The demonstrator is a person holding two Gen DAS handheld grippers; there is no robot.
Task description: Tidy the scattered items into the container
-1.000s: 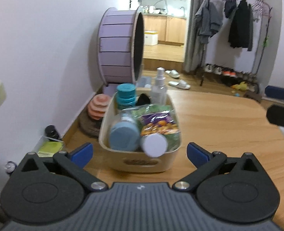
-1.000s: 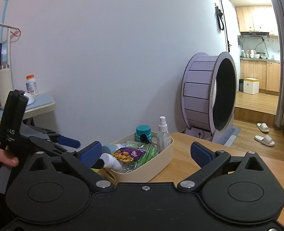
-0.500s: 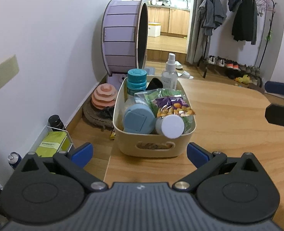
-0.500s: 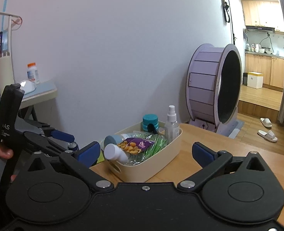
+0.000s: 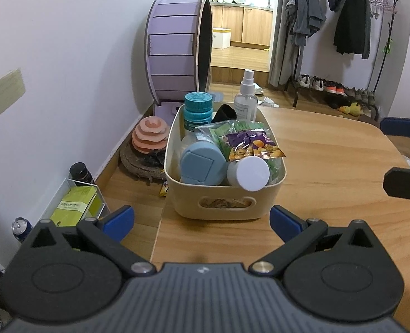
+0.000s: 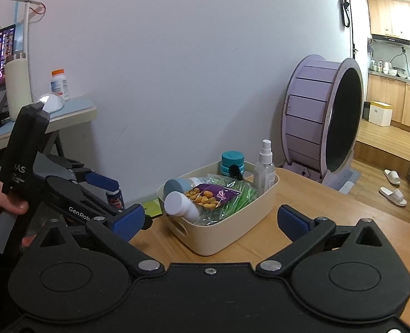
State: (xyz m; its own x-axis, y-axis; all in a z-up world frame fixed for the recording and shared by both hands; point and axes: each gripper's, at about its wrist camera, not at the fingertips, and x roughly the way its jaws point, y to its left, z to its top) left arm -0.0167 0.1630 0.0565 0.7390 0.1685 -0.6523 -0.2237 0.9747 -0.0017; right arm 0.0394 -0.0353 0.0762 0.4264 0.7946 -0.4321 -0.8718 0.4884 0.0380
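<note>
A cream bin (image 5: 221, 206) stands at the left edge of the wooden table (image 5: 329, 166). It holds a teal-capped jar (image 5: 198, 111), a clear spray bottle (image 5: 246, 100), a blue-lidded bottle (image 5: 202, 163), a white-capped bottle (image 5: 250, 173), a purple snack bag (image 5: 250, 145) and green packets. My left gripper (image 5: 202, 219) is open and empty, just in front of the bin. My right gripper (image 6: 210, 217) is open and empty, back from the bin (image 6: 227, 233). The left gripper also shows in the right wrist view (image 6: 102, 180).
A purple cat wheel (image 5: 177, 52) stands on the floor behind the table by the wall. A rack with a green box (image 5: 74, 202), a can and a cat toy (image 5: 150, 134) lie on the floor left of the table. A side desk (image 6: 38, 116) holds a monitor and bottles.
Both grippers have drawn back and up from the bin, which looks smaller and farther now. Both stay open and empty.
</note>
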